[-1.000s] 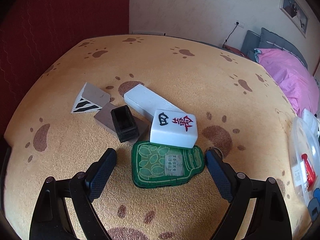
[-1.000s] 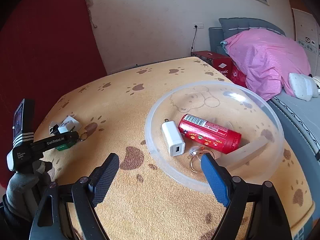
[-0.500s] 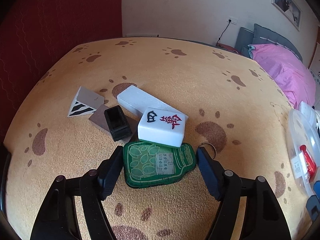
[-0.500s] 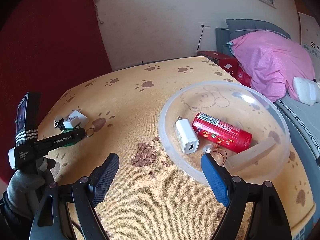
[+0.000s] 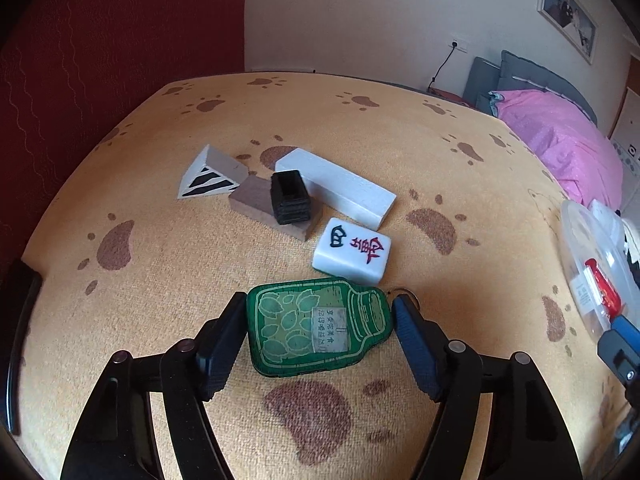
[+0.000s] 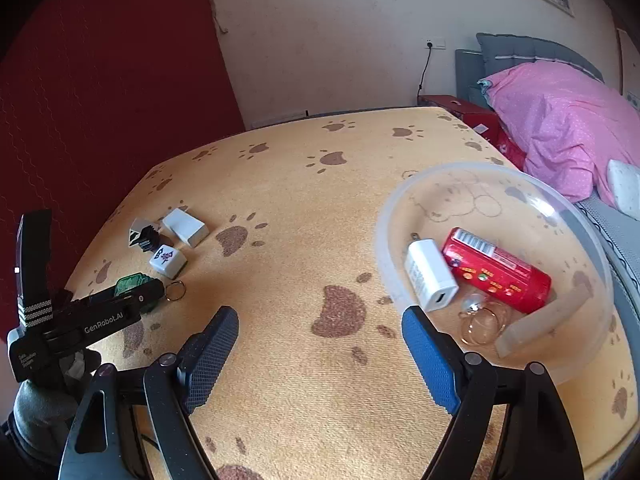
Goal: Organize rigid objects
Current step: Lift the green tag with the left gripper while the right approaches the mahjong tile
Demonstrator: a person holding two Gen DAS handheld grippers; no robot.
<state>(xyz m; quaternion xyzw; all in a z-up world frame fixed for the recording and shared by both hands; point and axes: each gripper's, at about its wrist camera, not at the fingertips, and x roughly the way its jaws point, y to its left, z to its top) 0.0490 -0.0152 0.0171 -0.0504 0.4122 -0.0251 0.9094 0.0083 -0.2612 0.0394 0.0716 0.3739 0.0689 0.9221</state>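
- Two hand-held grippers work over the paw-print cloth (image 5: 400, 136) that covers the surface.
- The left gripper (image 5: 318, 334) has its jaws pressed against both sides of the green bottle-shaped keychain (image 5: 316, 330), pinching it near the surface's front edge; its metal ring (image 6: 175, 290) shows at the bottle's neck end.
- Just beyond the keychain lies a white mahjong tile (image 5: 352, 251), face up and clear of the keychain.
- Further toward the surface's left side sit a white block (image 5: 336, 188), a brown slab (image 5: 260, 204) with a small black box (image 5: 290, 198) on it, and a striped wedge (image 5: 210, 178), all close together.
- The right gripper (image 6: 320, 356) has its jaws spread wide with nothing between them, near the front edge.
- A clear plastic bowl (image 6: 400, 208) stands toward the surface's right edge, holding a white charger (image 6: 430, 274), a red can (image 6: 498, 270), a key ring (image 6: 482, 322) and a translucent bar (image 6: 544, 320).
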